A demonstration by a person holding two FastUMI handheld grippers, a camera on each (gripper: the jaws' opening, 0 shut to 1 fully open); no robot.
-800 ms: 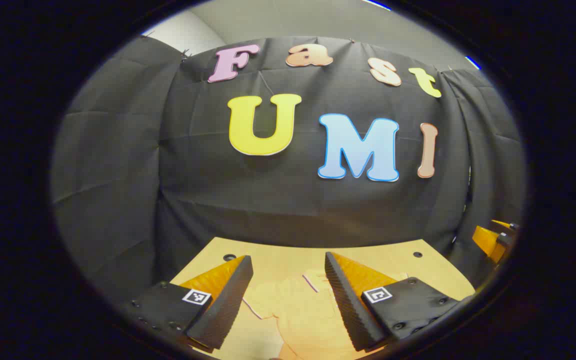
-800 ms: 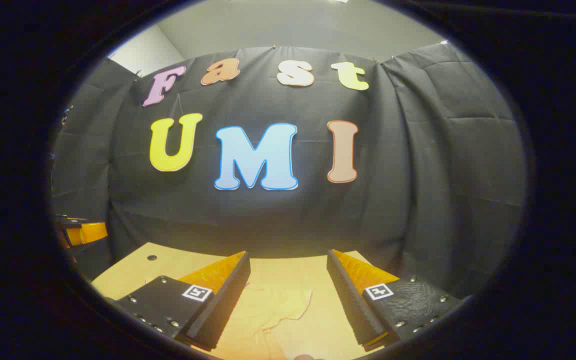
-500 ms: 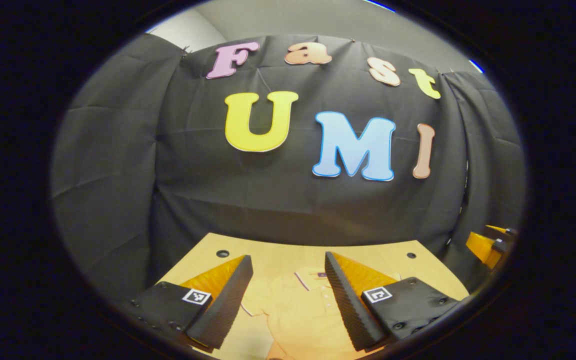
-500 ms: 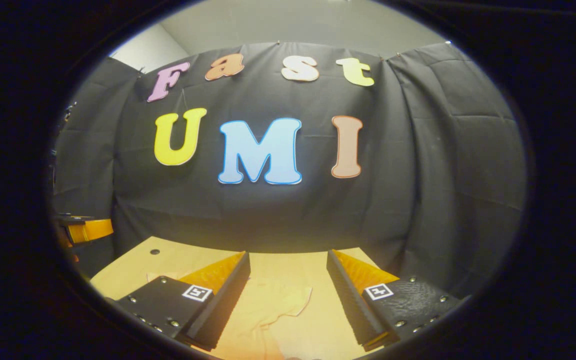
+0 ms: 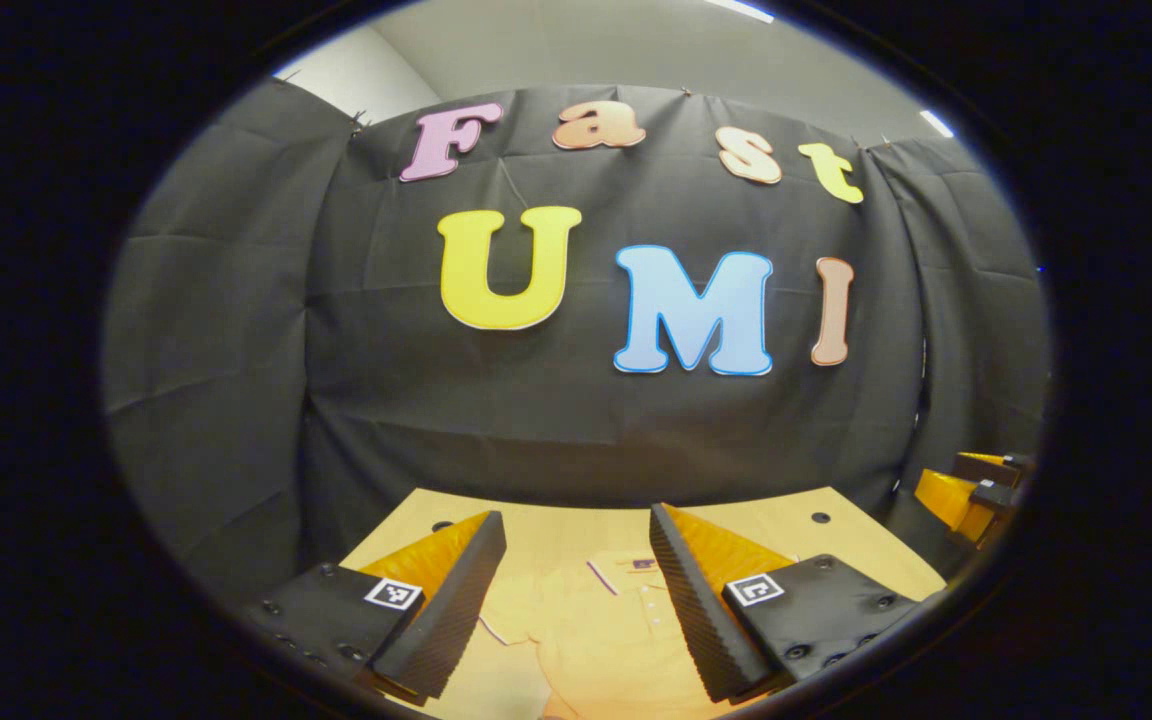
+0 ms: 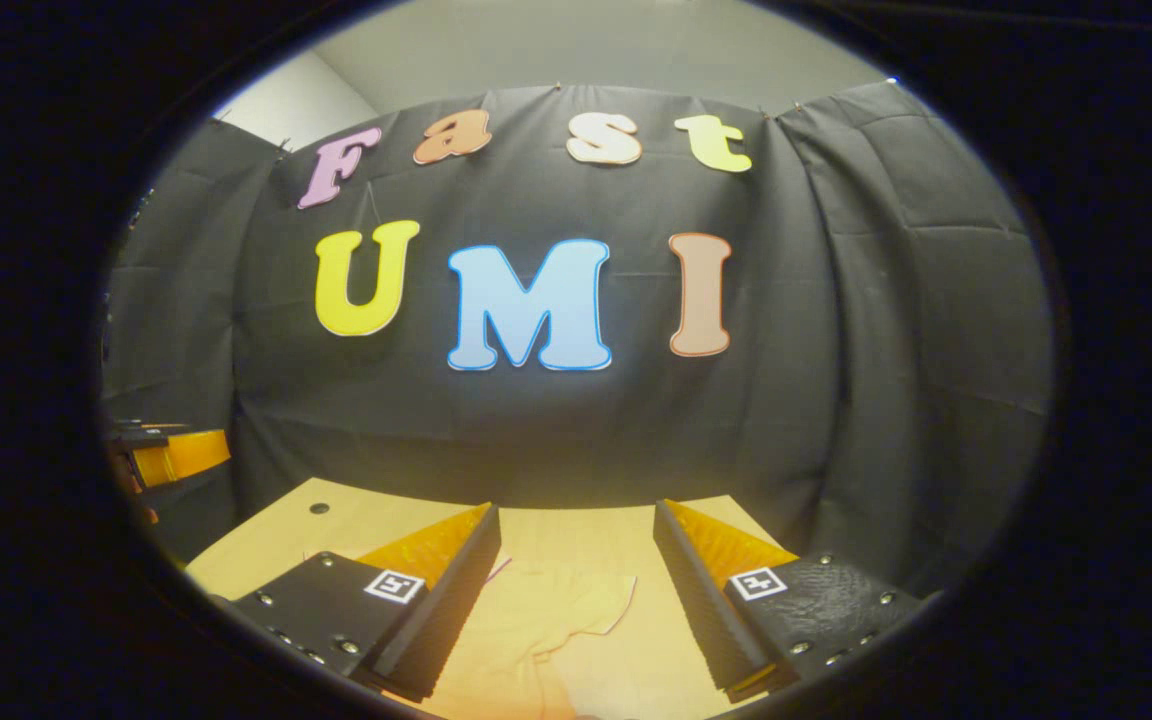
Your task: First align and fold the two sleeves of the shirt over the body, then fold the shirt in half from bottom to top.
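Though unheld, shirt (image 5: 596, 630) below hand-held gripper (image 5: 576, 560).

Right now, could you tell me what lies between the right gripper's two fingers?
In the right gripper view, the shirt's sleeve lies flat on the table between the open right gripper fingers, untouched.

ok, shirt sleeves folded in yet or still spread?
Spread. The shirt lies flat on the table; the right sleeve sticks out sideways, as does the left sleeve.

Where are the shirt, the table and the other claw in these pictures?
shirt (image 5: 604, 628), left gripper view, on its chest.
table (image 6: 266, 535), right gripper view, bare corner.
left claw (image 6: 171, 452), right gripper view, one finger at the edge.
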